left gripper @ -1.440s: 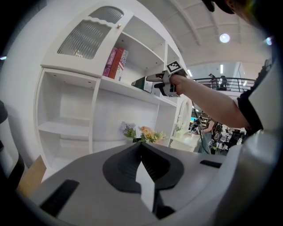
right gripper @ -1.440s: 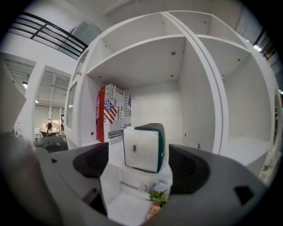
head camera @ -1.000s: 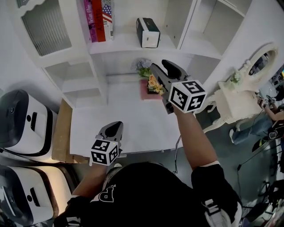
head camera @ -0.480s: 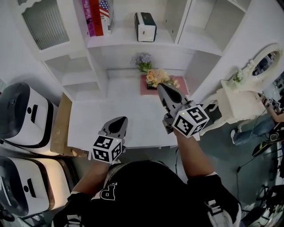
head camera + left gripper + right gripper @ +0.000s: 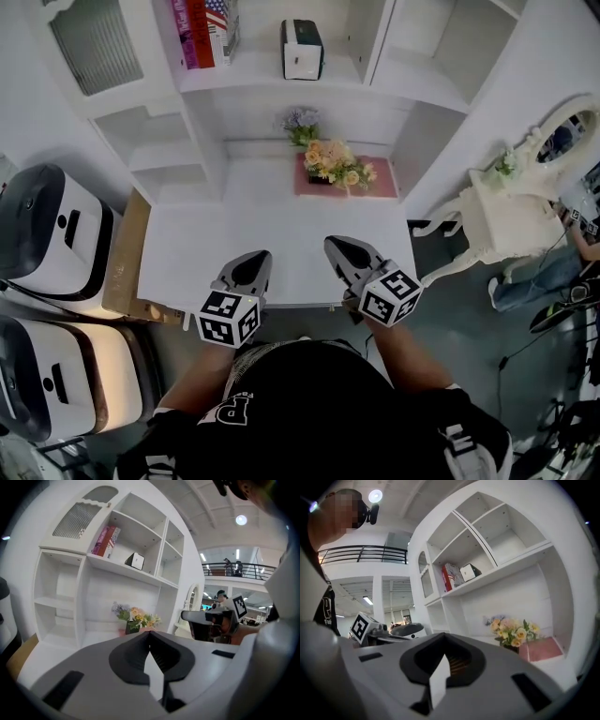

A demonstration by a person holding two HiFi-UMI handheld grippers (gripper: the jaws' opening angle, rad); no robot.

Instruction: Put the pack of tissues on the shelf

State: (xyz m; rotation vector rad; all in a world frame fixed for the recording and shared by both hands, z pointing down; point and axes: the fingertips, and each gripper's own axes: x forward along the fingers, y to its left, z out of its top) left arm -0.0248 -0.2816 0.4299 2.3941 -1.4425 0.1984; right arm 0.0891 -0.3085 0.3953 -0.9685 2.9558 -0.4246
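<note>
The pack of tissues (image 5: pixel 302 49), a white box with a dark green top, stands on the upper shelf (image 5: pixel 262 80) to the right of the books; it also shows in the left gripper view (image 5: pixel 136 560) and the right gripper view (image 5: pixel 468 571). My left gripper (image 5: pixel 255 262) hovers over the desk's front edge, shut and holding nothing (image 5: pixel 149 632). My right gripper (image 5: pixel 339 248) is beside it at the same edge, far below the pack, also shut and holding nothing (image 5: pixel 444 637).
Red and striped books (image 5: pixel 199 30) stand left of the pack. A bouquet (image 5: pixel 336 164) sits on a pink mat at the back of the white desk (image 5: pixel 262 234). Two white machines (image 5: pixel 42 234) stand at the left, and a white dressing table with mirror (image 5: pixel 511 211) at the right.
My right gripper has drawn back from near the shelf down to the desk's front edge, and its jaws have shut. The left gripper has barely moved. The pack stays on the shelf.
</note>
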